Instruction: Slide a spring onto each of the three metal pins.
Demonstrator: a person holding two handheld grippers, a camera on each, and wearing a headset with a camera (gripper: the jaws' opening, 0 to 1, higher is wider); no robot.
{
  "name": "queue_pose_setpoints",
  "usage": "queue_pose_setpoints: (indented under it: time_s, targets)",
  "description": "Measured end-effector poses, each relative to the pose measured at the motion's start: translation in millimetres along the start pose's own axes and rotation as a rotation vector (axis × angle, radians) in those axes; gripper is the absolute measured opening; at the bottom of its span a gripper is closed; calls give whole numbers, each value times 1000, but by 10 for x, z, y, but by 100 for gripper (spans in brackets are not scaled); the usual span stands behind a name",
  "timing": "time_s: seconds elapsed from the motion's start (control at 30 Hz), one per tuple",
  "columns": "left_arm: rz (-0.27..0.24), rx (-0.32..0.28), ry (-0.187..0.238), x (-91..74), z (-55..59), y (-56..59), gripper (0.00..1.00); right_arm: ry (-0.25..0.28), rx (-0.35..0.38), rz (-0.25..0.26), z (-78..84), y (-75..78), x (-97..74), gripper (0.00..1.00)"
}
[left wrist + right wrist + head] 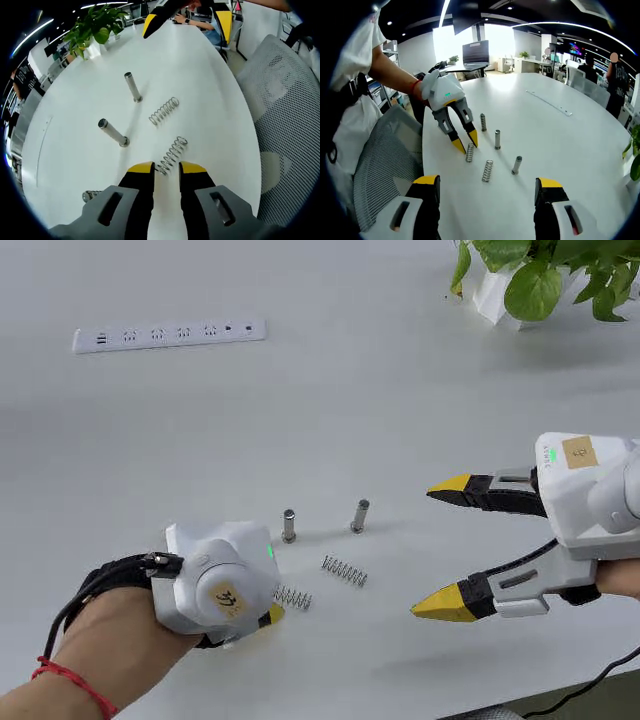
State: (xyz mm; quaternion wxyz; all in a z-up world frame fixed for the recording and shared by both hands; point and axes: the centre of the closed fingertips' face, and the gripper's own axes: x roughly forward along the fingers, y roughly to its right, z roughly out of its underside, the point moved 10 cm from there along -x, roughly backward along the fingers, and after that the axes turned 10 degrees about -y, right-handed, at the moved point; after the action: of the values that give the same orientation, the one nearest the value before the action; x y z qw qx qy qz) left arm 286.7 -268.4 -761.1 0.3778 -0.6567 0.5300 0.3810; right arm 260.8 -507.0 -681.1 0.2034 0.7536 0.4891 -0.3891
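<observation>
Steel pins (113, 132) and a loose spring (164, 111) sit just beyond the left gripper (166, 167), narrowly parted astride a second spring (172, 152); right gripper (424, 550) gapes wide.

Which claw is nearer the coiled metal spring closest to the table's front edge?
Left. The left claw, open, flanks one end of that coiled metal spring; the right claw hangs wide open well off to its right.
</observation>
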Motion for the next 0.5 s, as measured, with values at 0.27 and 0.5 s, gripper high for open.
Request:
queue_pose_setpoints:
  time_s: [0.27, 0.5]
  targets:
    - [5, -31, -7, -5, 24, 35, 10, 3, 1, 2, 1, -7, 1, 75]
    - [22, -43, -11, -2, 31, 35, 8, 5, 7, 4, 27, 4, 8, 75]
